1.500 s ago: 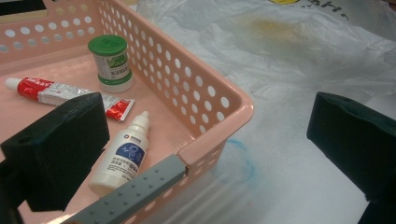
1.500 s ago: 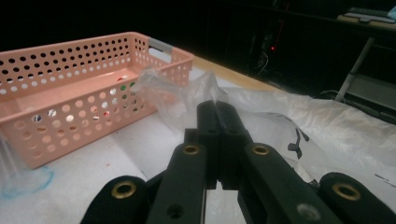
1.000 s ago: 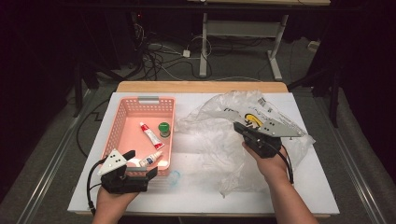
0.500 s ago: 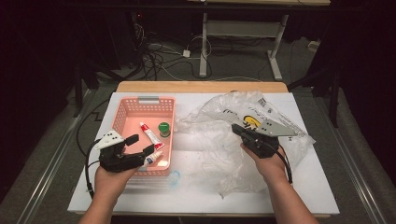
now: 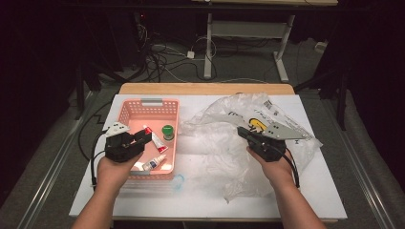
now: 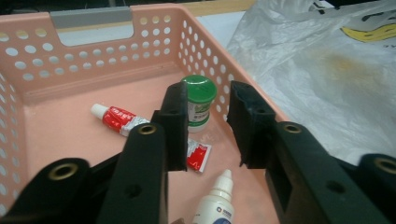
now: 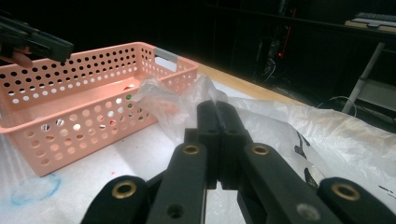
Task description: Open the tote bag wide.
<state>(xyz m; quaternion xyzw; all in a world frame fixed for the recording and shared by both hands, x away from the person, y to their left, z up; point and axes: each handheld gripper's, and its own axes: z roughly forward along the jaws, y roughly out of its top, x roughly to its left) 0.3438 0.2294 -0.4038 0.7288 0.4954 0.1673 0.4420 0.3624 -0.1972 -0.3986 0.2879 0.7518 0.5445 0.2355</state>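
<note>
While crinkly plastic bag (image 5: 229, 143) sprawls, perforated pink basket (image 5: 125, 113) rectangular.

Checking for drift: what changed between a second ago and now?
The left gripper moved up along the pink basket, and its jaws have just been closing with nothing between them. The right gripper stayed shut on the plastic bag; the basket's items haven't moved.

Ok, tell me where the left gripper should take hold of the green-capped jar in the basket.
Probably by its green cap, coming straight down. The green-capped jar stands upright near the wall of the pink basket, cap uppermost and round. The left gripper, jaws part-closed and nothing between them, should straddle it, clear of the red-and-white tube beside it.
</note>
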